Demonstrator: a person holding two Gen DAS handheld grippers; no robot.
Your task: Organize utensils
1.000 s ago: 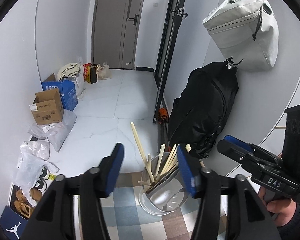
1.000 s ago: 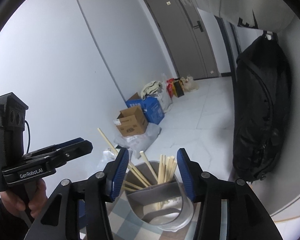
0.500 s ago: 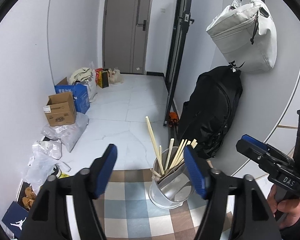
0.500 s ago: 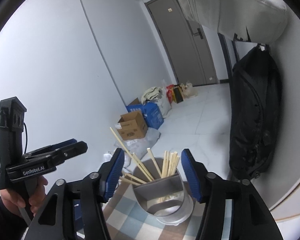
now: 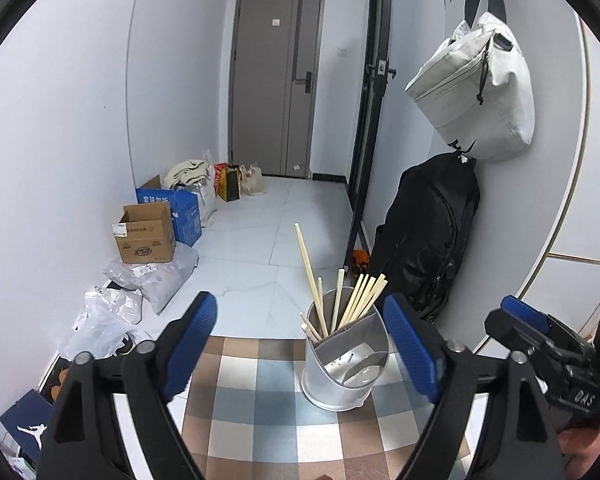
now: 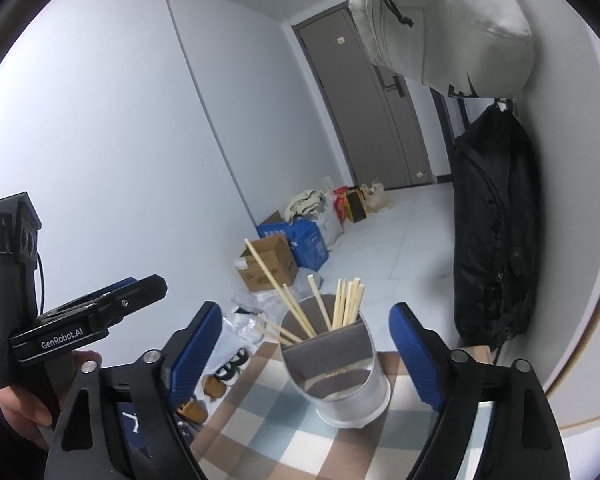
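A round metal utensil holder [image 5: 342,364] [image 6: 346,376] with a grey divider stands on the checked tablecloth [image 5: 276,400]. Several wooden chopsticks [image 5: 352,300] [image 6: 342,304] stick up from its far compartment; the near compartment looks bare. My left gripper [image 5: 306,346] sits back from the holder, jaws opening wide, nothing between the blue pads. My right gripper [image 6: 306,354] also faces the holder from a short way off, jaws opening, nothing held. Each gripper shows in the other's view, the right gripper [image 5: 540,340] at the right edge and the left gripper [image 6: 100,304] at the left.
The table's far edge ends just past the holder. Beyond it lie a tiled hallway floor, cardboard boxes [image 5: 146,234], plastic bags [image 5: 156,280] and shoes. A black backpack [image 5: 432,240] and a white bag [image 5: 476,88] hang on the right wall.
Both grippers have drawn back from the holder and their jaws have spread wider. The holder now looks smaller and sits lower between the pads.
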